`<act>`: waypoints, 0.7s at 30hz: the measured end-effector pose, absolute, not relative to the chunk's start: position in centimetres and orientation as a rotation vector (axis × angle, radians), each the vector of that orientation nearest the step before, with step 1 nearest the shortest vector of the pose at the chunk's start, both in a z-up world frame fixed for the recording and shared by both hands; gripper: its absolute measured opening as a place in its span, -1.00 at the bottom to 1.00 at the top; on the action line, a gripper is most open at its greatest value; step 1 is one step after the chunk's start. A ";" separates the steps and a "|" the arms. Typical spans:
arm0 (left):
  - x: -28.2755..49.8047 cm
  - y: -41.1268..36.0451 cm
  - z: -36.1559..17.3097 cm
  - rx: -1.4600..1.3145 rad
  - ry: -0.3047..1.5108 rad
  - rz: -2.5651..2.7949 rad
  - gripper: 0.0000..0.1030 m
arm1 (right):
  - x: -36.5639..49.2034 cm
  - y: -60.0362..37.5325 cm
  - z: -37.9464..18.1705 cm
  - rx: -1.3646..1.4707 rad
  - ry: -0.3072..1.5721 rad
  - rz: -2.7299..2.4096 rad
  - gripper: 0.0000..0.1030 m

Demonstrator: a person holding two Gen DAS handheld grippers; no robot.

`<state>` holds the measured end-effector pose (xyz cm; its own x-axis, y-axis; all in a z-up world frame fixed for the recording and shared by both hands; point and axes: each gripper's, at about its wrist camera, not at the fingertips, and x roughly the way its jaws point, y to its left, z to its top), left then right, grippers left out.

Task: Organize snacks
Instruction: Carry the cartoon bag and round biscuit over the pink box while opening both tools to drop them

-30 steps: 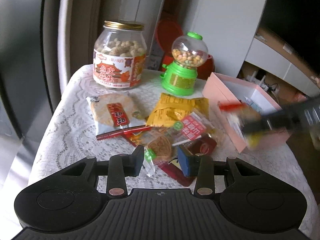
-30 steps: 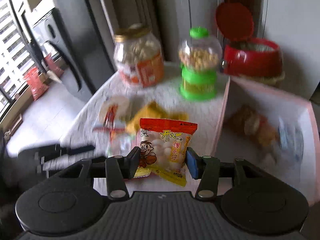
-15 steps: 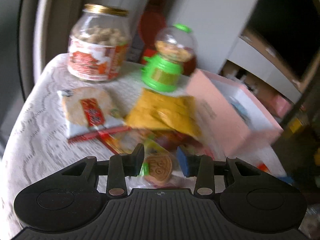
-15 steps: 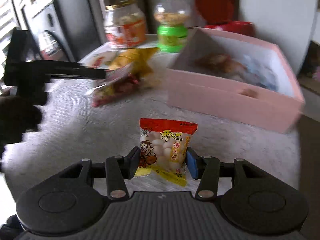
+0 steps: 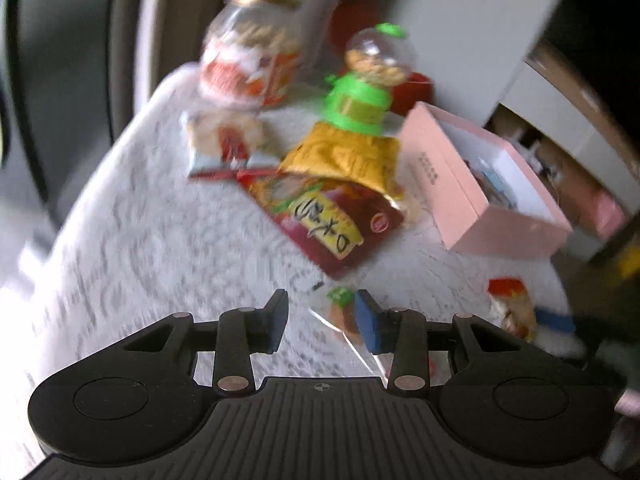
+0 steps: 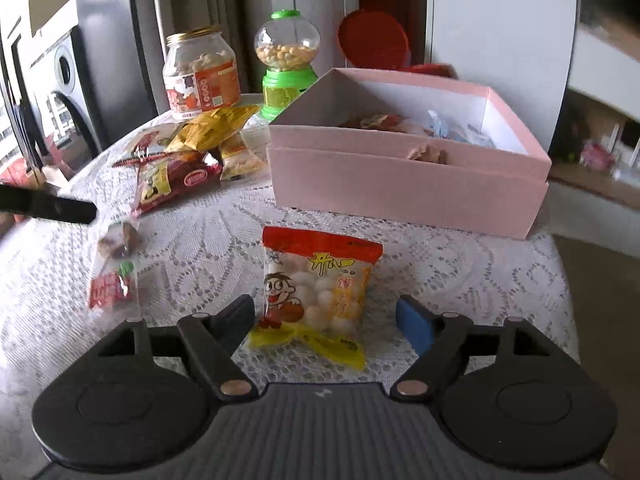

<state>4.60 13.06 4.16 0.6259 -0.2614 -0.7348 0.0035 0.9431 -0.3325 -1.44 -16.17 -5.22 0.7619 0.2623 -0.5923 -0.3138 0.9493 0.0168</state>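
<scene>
Table, lace cloth: the pink box sits at its far right, open, with a few snacks already in it. It lies ahead and slightly right of your right claw.

Loose pile of packets, dark red bag on top, lies left of the box.

Ball-snack packet lies on the cloth directly between the right claw's spread jaws, neither pad touching, long axis pointing away from you toward the box. The right claw is the nearer.

Left claw is parted; a small clear-wrapped cookie sits against its right pad only, not gripped. View blurred.

Judgement: close the right claw on the packet's sides.
</scene>
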 end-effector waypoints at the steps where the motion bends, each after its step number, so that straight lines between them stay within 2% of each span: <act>1: 4.9 13.1 3.9 -0.332 0.899 -0.157 -0.18 | -1.5 -16.0 -5.2 -0.096 0.628 0.303 0.63; 4: 5.7 11.9 3.3 -0.315 0.911 -0.161 -0.18 | -1.2 -16.5 -5.2 -0.067 0.642 0.295 0.71; 12: 6.6 5.4 2.5 -0.063 0.858 -0.222 -0.11 | -1.1 -16.5 -5.3 -0.058 0.641 0.279 0.73; 21: 6.3 4.5 2.1 0.019 0.817 -0.252 -0.11 | -1.0 -16.5 -5.3 -0.058 0.645 0.276 0.78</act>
